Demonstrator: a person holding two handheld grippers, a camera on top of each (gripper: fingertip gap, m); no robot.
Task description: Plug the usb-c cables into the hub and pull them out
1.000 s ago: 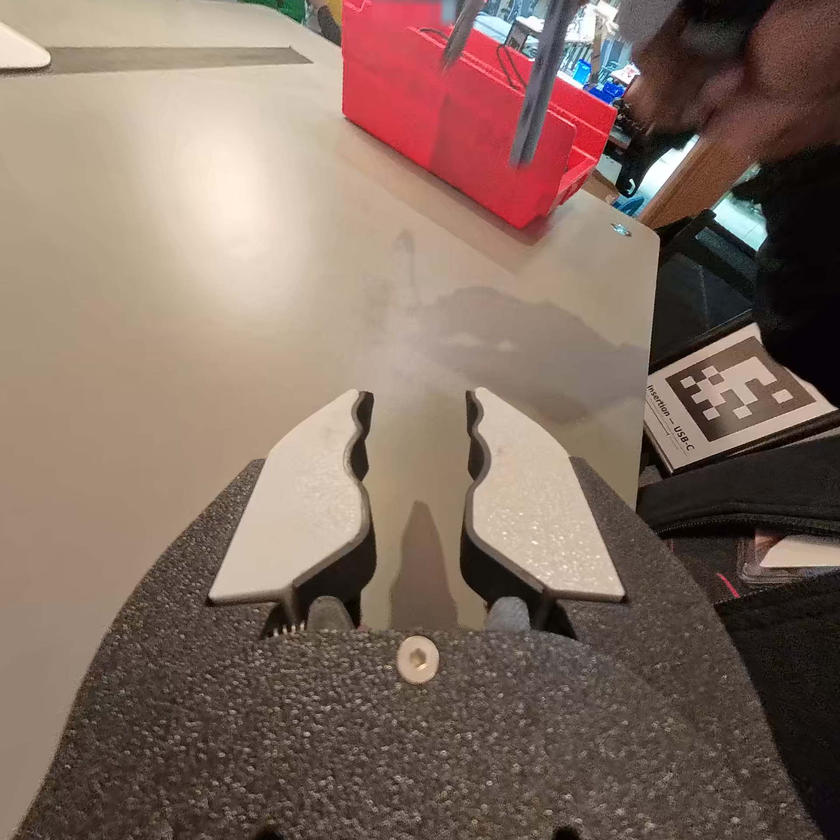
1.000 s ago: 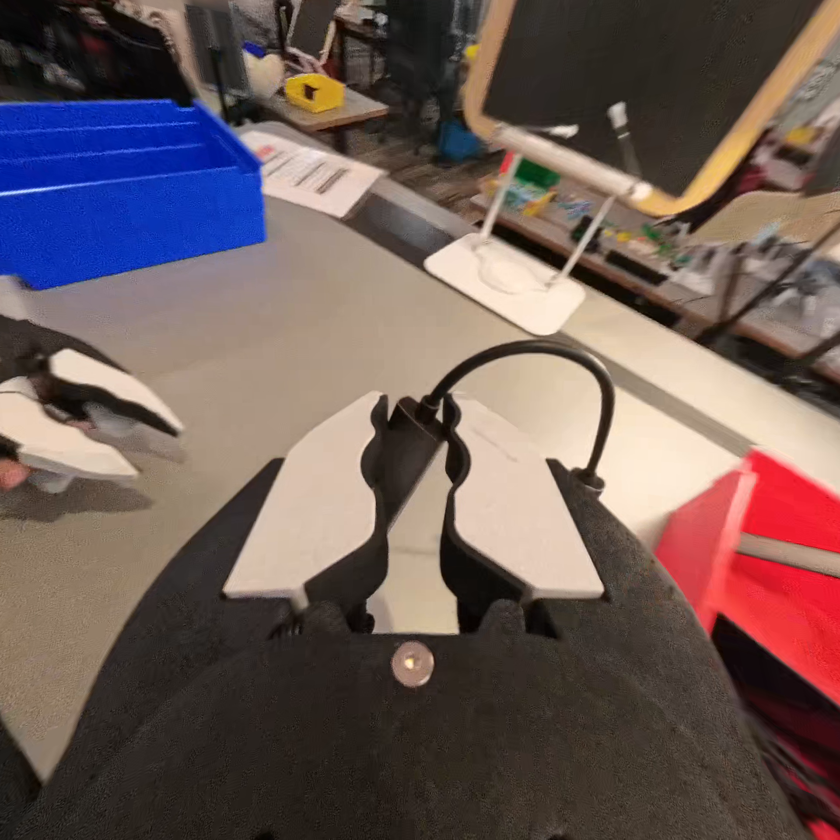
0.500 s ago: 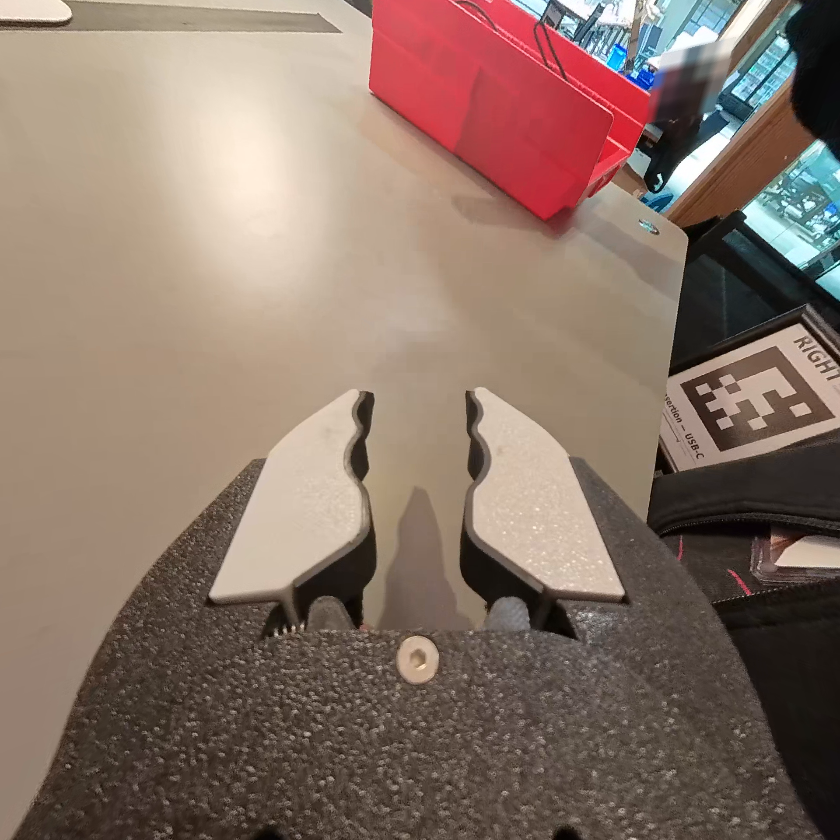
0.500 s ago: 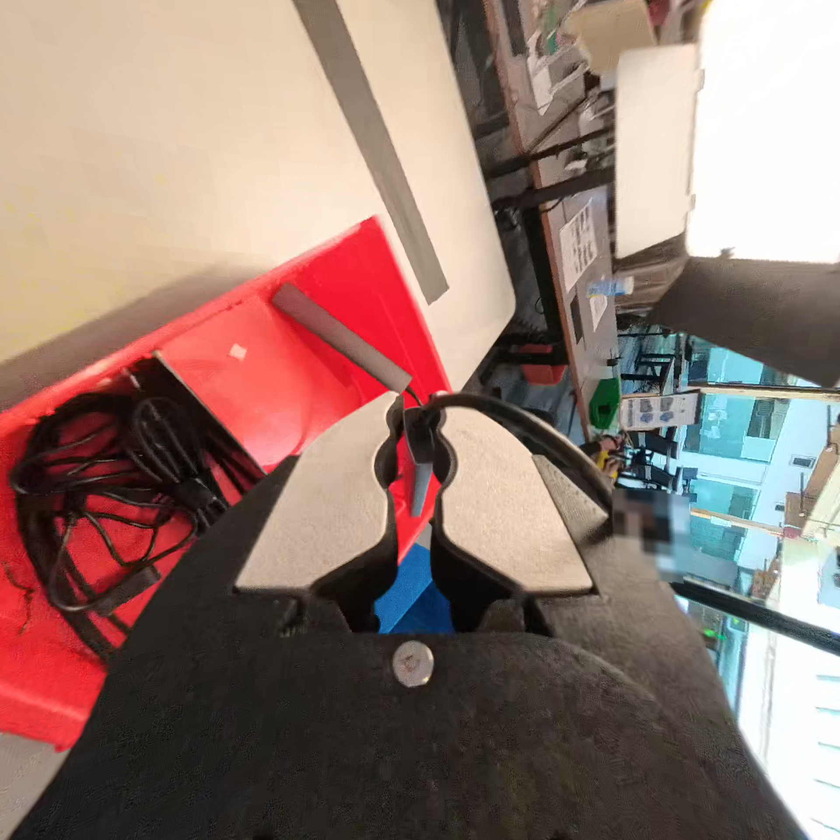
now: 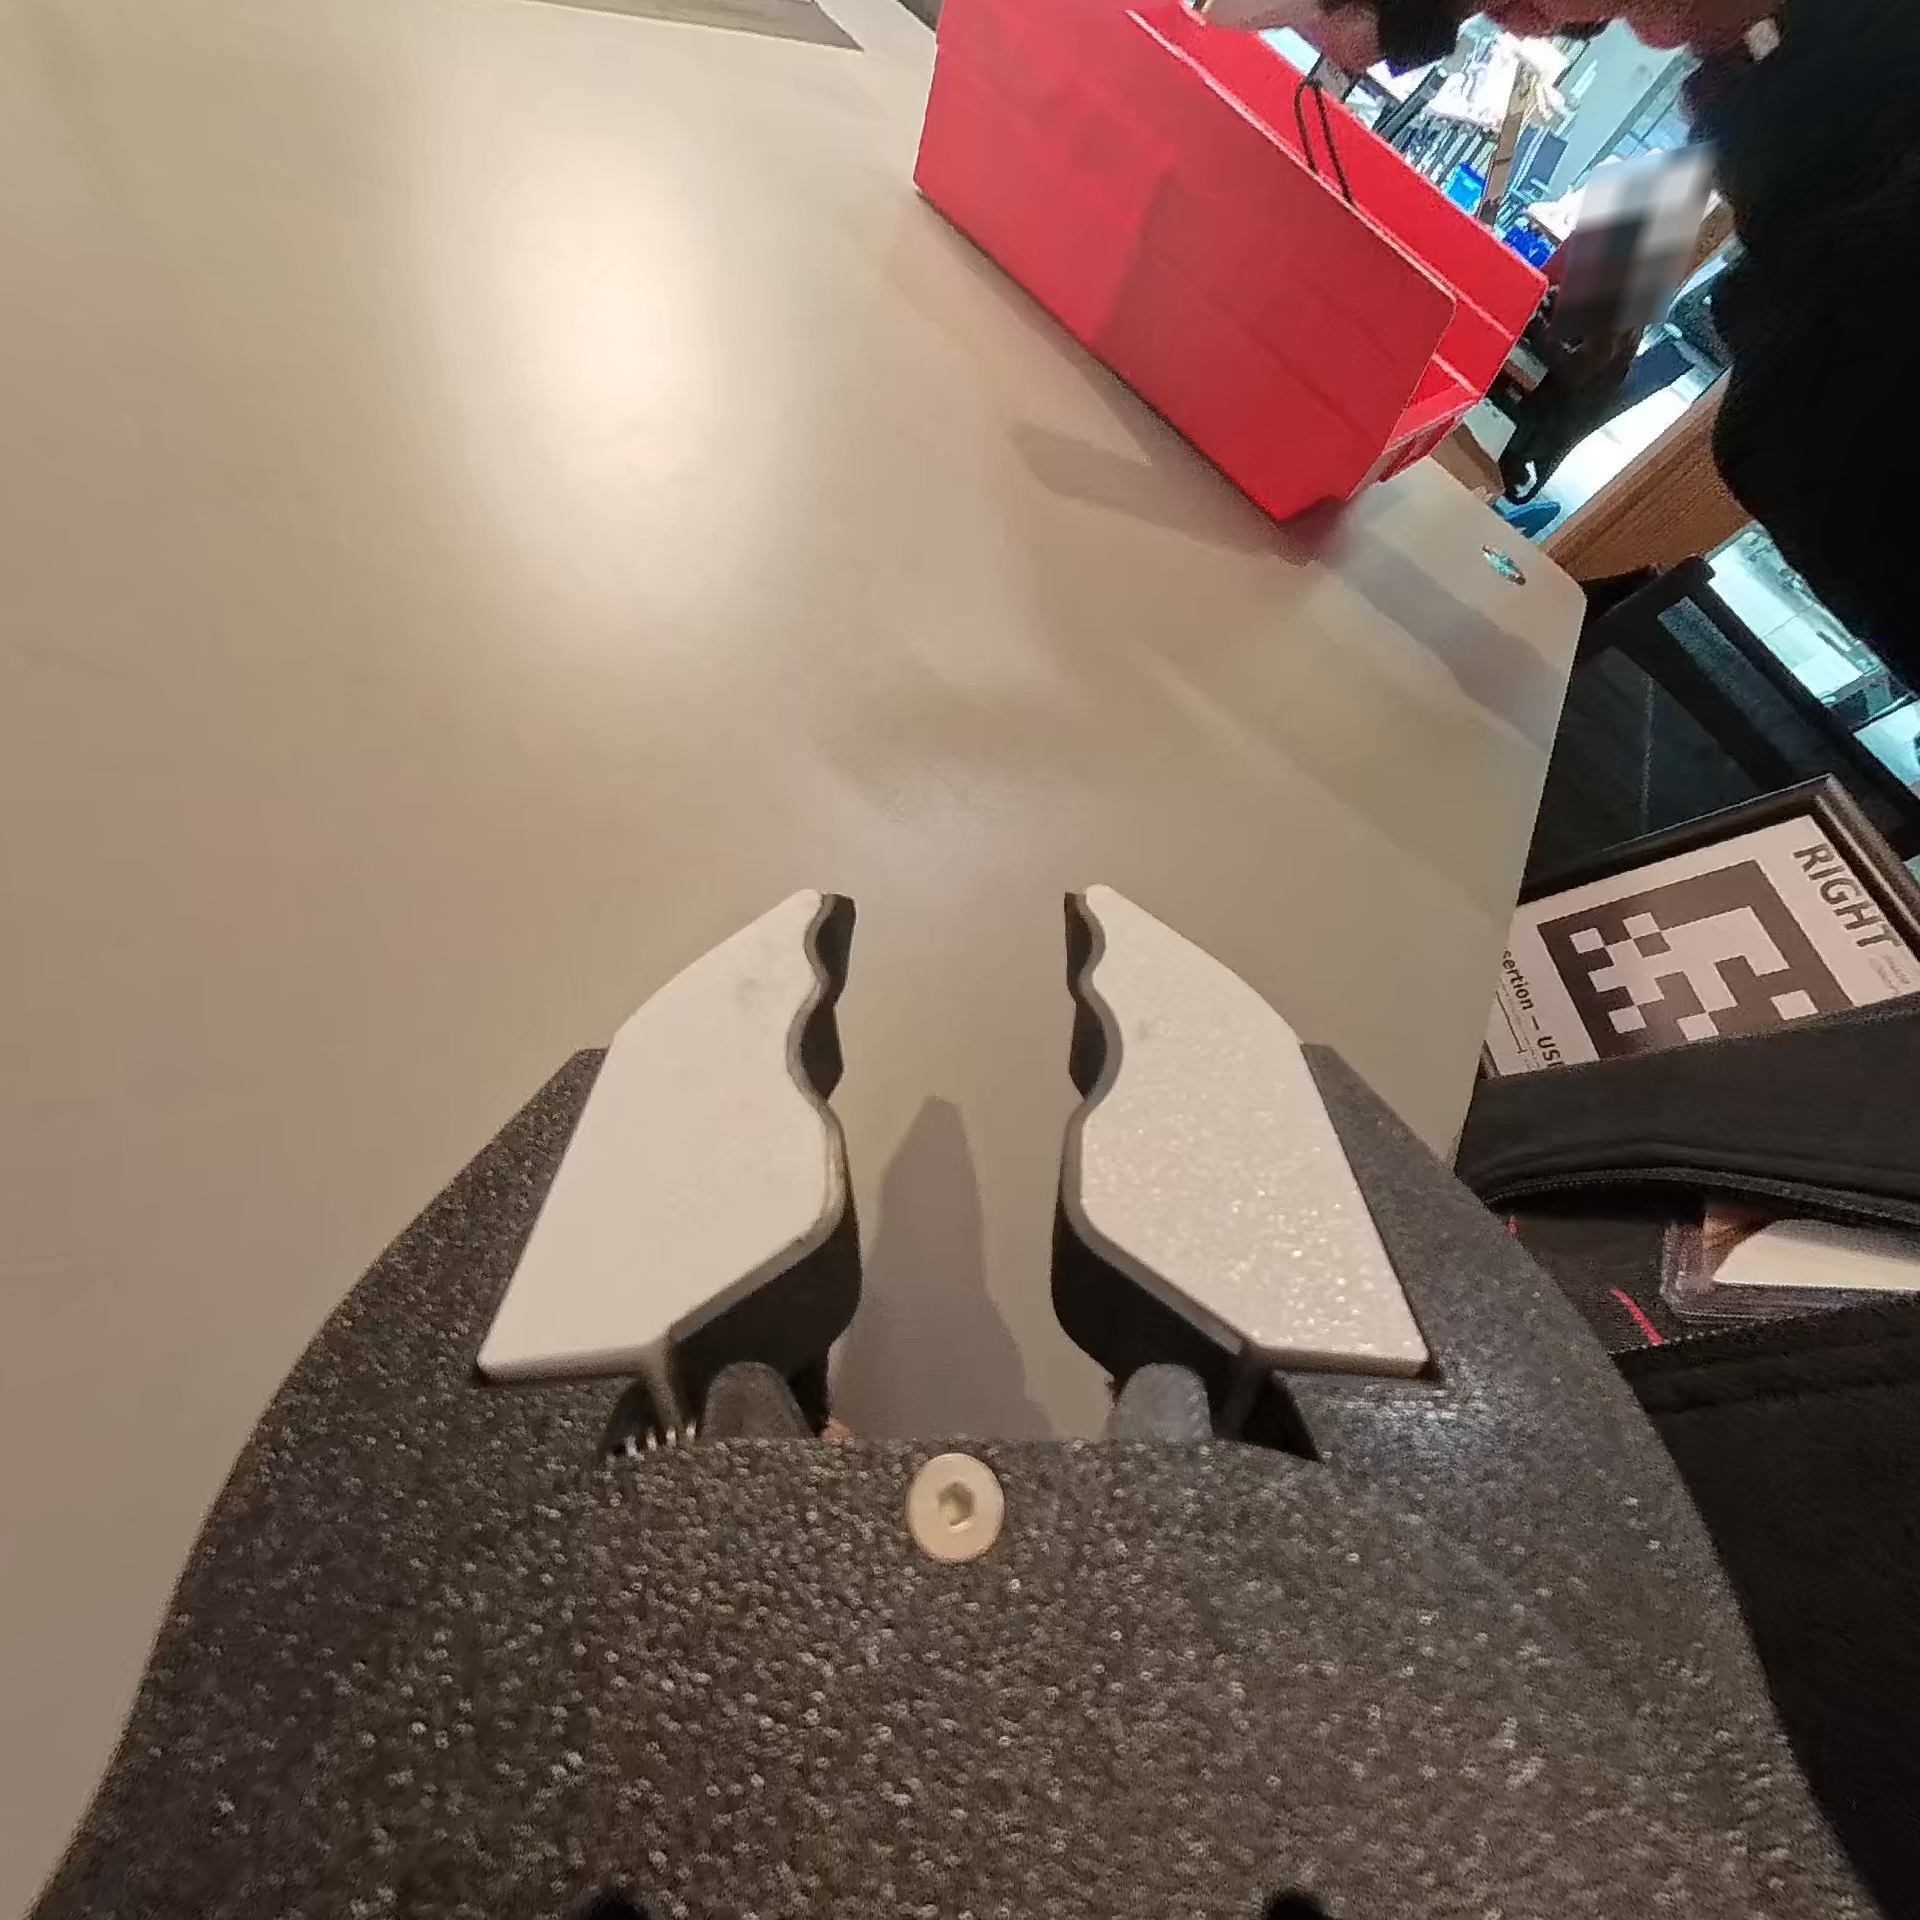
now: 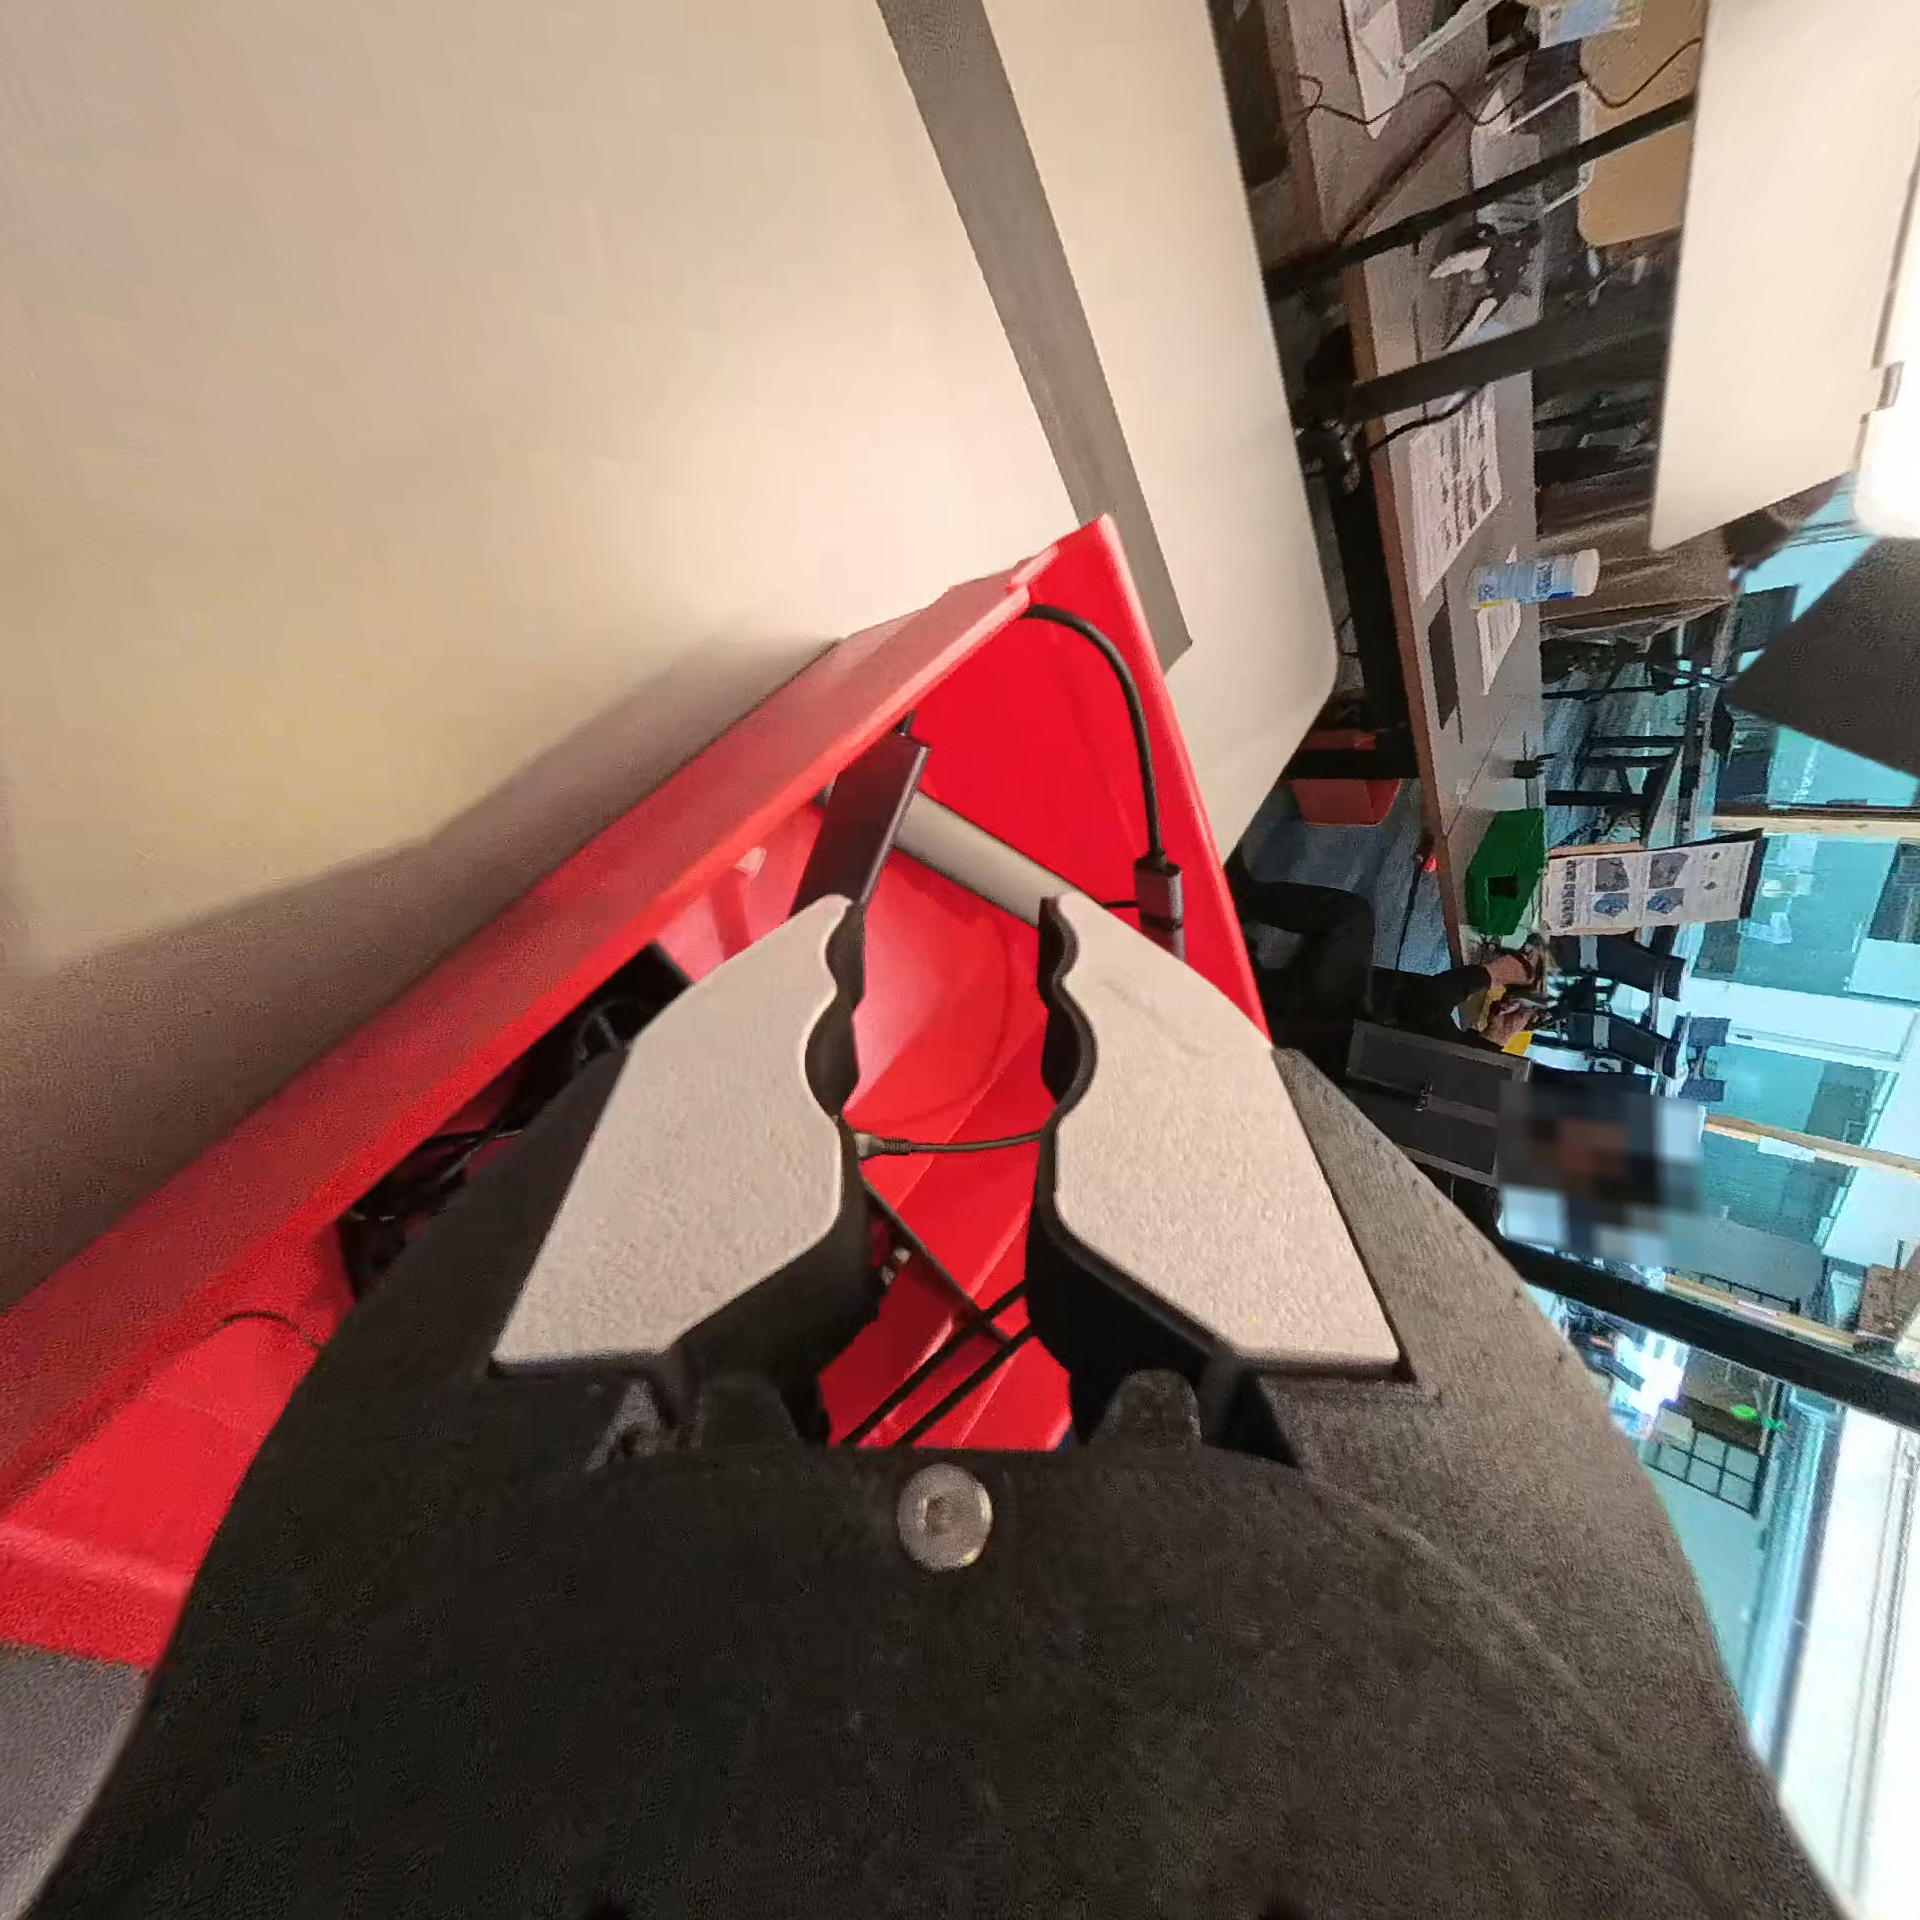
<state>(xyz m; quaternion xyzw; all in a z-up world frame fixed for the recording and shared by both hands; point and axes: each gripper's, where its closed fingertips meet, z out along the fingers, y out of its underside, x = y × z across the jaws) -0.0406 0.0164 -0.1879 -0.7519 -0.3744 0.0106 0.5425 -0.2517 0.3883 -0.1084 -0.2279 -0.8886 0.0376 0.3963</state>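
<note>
My right gripper is open and empty, tilted over the red bin. The dark grey hub lies inside the bin just beyond my fingertips, leaning on the bin wall. Its short black cable arcs to a grey plug. More black cables lie in the bin under the gripper. My left gripper is open and empty, low over the bare beige table. In its view the red bin stands at the far right.
A card with a black-and-white marker and a black bag lie off the table's right edge. A person in black stands behind the bin. A grey strip crosses the table. One gripper's finger ends stand about 45 cm off the other's.
My right gripper has opened and let go of the hub, which now lies in the red bin. My left gripper has stayed open and shifted only slightly.
</note>
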